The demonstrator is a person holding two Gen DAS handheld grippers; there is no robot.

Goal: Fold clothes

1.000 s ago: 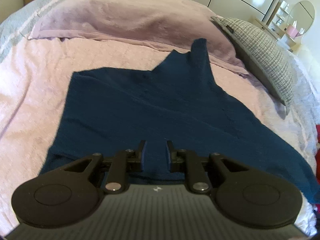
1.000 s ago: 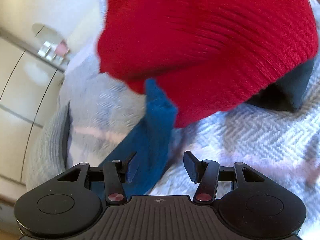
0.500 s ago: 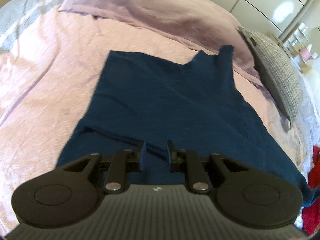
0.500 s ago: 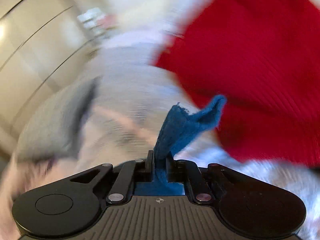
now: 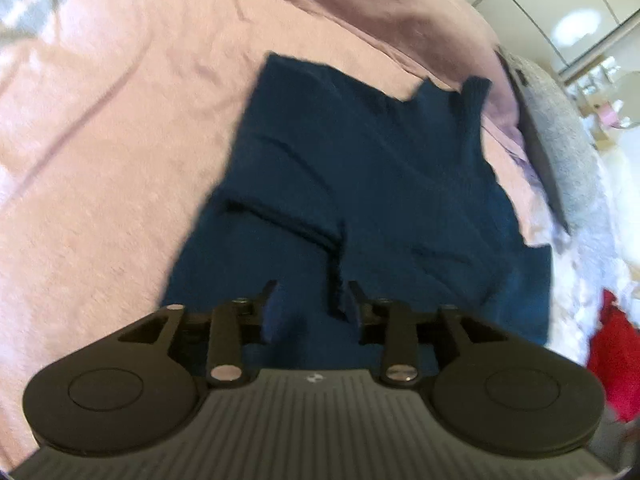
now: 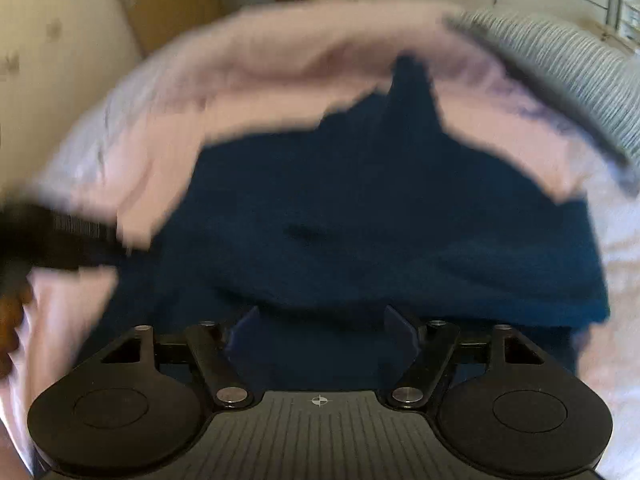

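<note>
Your blue top point(image 5: 360, 184) lies flat on the bed point(image 5: 100, 160), long way pointing away from you. Both grippers, left point(image 5: 312, 300) and right point(image 6: 320, 324), are spread wide, holding nothing.

No readable text, label, brand or number shows in either view.

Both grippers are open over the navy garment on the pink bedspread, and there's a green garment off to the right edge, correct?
Not quite: the garment at the right edge is red, as the left wrist view shows. Otherwise yes: left gripper and right gripper are open over the navy garment on the pink bedspread.
</note>
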